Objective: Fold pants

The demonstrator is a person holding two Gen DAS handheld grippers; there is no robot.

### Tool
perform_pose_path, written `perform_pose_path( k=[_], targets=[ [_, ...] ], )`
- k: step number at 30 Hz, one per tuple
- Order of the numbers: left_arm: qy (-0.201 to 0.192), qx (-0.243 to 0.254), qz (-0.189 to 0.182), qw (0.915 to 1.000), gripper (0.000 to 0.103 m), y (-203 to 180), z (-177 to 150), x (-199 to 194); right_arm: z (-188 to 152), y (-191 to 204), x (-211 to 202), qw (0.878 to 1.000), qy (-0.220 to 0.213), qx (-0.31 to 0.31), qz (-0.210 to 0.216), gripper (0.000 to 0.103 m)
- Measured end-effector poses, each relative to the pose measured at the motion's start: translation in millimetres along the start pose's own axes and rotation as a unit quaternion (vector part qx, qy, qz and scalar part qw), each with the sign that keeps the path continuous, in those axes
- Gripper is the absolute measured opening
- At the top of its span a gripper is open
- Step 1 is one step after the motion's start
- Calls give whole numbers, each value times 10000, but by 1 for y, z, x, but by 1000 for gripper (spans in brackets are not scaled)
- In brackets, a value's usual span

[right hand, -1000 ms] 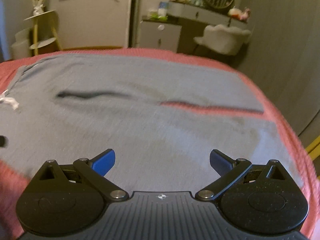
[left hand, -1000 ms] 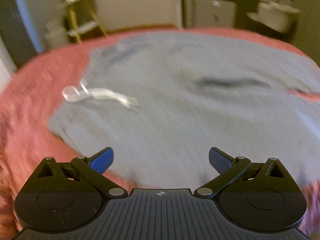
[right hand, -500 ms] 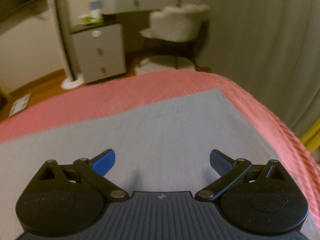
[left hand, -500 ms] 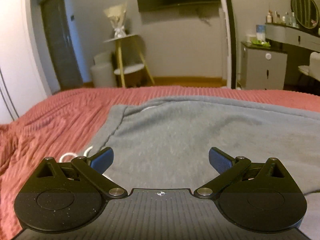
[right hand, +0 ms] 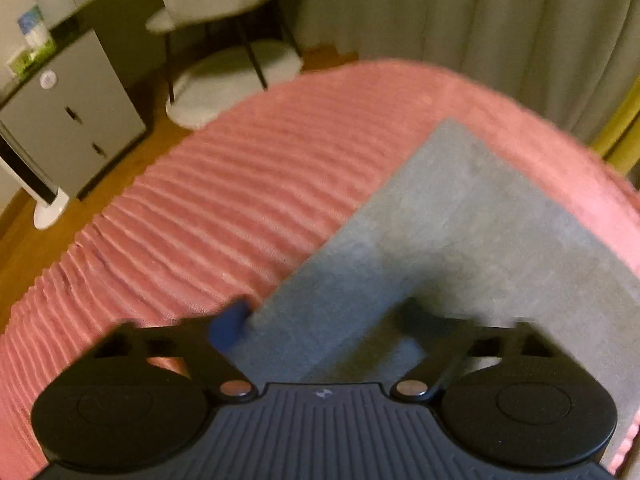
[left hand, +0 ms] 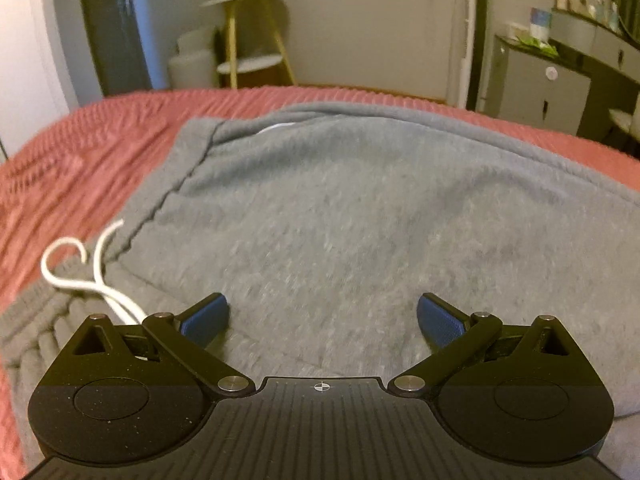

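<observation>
Grey sweatpants [left hand: 340,220] lie flat on a pink ribbed bedspread [left hand: 80,160]. The waistband and its white drawstring [left hand: 80,276] are at the lower left of the left wrist view. My left gripper [left hand: 322,316] hovers low over the cloth just right of the waistband, open, with nothing between its fingers. The right wrist view shows the hem corner of a pant leg [right hand: 460,220] near the bed's corner. My right gripper [right hand: 320,320] is blurred and low over this hem. Its jaws are closing, with grey cloth between them, and the fingers still stand apart.
Beyond the bed stand a small yellow-legged side table [left hand: 248,32], a white tower fan [left hand: 466,40] and a grey dresser [left hand: 540,84]. Off the bed's corner are a cabinet [right hand: 72,120], a white chair [right hand: 224,8] over a pale round rug [right hand: 240,76], and a curtain [right hand: 480,20].
My left gripper has dropped closer to the waistband end of the pants. My right gripper has swung along the leg to its hem at the bed's corner, and its jaws have narrowed.
</observation>
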State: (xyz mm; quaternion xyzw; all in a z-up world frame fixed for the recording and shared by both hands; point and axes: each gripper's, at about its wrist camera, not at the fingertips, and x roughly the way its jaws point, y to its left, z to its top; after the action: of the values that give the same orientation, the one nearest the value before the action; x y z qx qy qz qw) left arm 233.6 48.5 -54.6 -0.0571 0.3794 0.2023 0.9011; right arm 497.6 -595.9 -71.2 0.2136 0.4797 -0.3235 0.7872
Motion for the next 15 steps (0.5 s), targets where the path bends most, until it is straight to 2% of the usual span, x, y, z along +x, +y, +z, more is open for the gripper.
perform_pose_path(
  k=[1,2,5,8,10,12,15],
  targets=[
    [-6,-99,-61,9999,103,5,0,0,-2,-5,-8,9998,-79,-21,159,9],
    [-26,-232,-96,9997,103,11,1,-1,-5,-16,-19,9988,-95,61,481,5],
    [4,-620,-192,9979,103,25,0,-4,-26,-58,-56,9907,-285,112,1329,5],
    [60,-777,-490,9957,103,39,0,-10,-77,-112,-117,9781,-713,135,1950,5],
    [48,-836,-716,9939,103,46,2,-17,-132,-150,-168,9732,-1009,-78,2064,5],
    [-155,-799,-887,9927,103,50,4,-30,-187,-182,-205,9707,-1126,-289,2101,5],
    [-399,-644,-1068,9914,103,48,11,-44,-274,-227,-229,9780,-818,-447,1868,4]
  ],
)
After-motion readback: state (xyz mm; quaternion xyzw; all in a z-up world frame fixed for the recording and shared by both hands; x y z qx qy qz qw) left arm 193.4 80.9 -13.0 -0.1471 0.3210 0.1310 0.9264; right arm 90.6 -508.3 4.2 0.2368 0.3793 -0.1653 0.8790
